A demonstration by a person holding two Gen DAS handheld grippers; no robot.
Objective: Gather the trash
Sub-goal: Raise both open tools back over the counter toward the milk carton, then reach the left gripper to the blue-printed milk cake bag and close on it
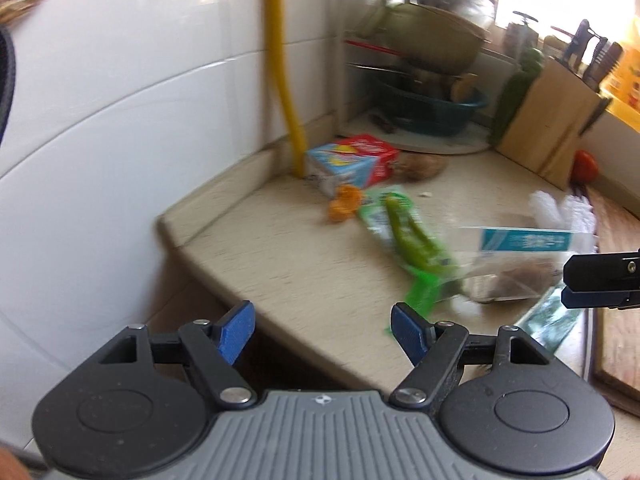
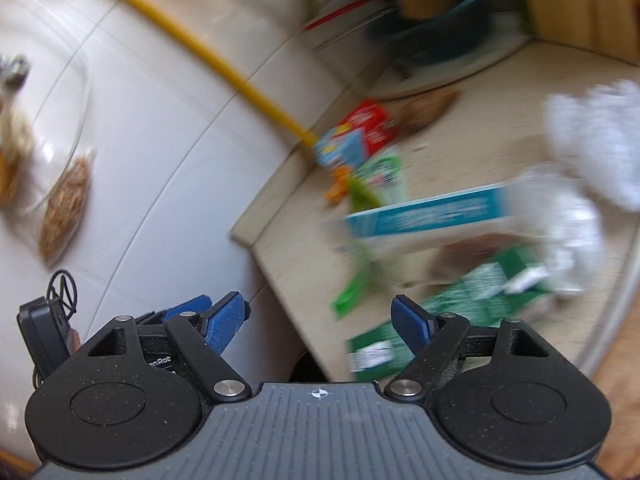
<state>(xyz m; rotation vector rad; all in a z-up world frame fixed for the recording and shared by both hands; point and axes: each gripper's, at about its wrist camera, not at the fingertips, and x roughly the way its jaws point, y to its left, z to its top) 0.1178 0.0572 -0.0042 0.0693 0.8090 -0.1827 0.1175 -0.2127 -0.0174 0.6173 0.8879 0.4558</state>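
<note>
Trash lies scattered on the beige countertop (image 1: 280, 248): a blue-and-red carton (image 1: 352, 160), orange peel (image 1: 344, 204), a long green wrapper (image 1: 404, 232), a clear bag with a blue label (image 1: 520, 264), crumpled white plastic (image 1: 560, 208) and a green packet (image 1: 552, 320). My left gripper (image 1: 322, 330) is open and empty, hovering at the counter's near edge, short of the green wrapper. My right gripper (image 2: 318, 320) is also open and empty, just before the green packet (image 2: 480, 300) and the clear bag (image 2: 428, 216). Both views are motion-blurred.
A yellow hose (image 1: 280, 60) runs down the white tiled wall (image 1: 140, 80) to the counter corner. Behind the trash stand a dish rack with pots (image 1: 432, 40), a teal basin (image 1: 432, 112), a wooden knife block (image 1: 552, 116) and a tomato (image 1: 586, 166). A wooden board (image 1: 620, 320) lies at the right.
</note>
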